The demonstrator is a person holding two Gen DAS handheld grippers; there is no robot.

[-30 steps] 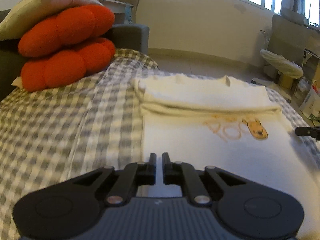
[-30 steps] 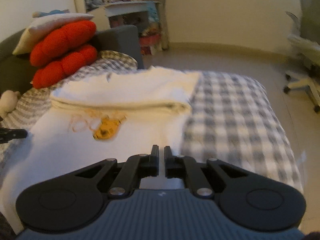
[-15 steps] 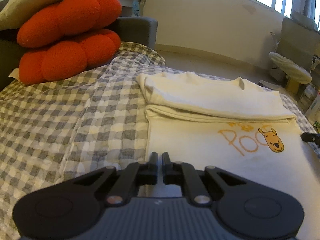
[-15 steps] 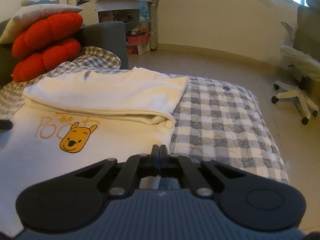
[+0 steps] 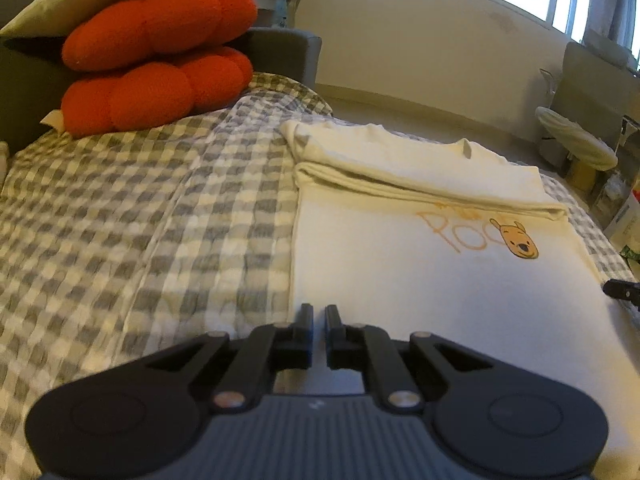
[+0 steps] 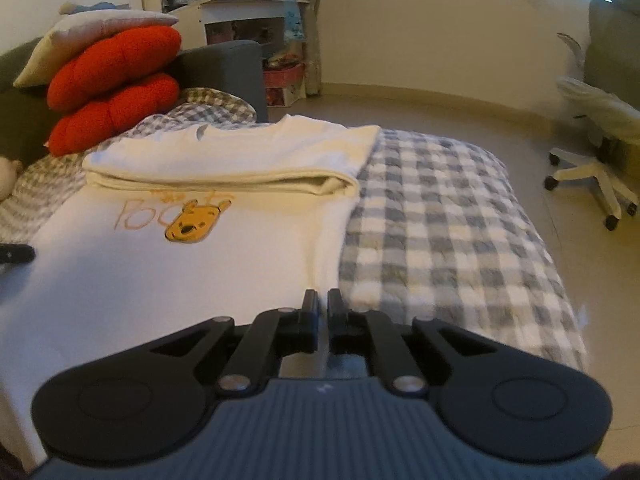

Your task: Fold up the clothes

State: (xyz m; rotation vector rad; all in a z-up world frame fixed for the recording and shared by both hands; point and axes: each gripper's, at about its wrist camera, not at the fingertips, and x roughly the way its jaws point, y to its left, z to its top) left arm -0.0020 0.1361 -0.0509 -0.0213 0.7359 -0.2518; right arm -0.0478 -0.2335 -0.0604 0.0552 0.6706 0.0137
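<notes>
left wrist view: the cream shirt (image 5: 420,280) lies flat on the checked cover (image 5: 140,220), collar end folded over and pointing away, long axis across. left gripper (image 5: 318,312) nearly closed over its left edge, holding nothing; right gripper (image 6: 323,298) jaws opening, empty, at the shirt's right edge.

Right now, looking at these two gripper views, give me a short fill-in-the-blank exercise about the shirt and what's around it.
1. The cream T-shirt lies on a ____-patterned blanket.
2. The far part of the shirt is ____ over, just above the bear print.
3. Behind the shirt sit two ____ cushions.
4. A beige ____ lies on top of those cushions.

Missing words: checked; folded; red; pillow
</notes>
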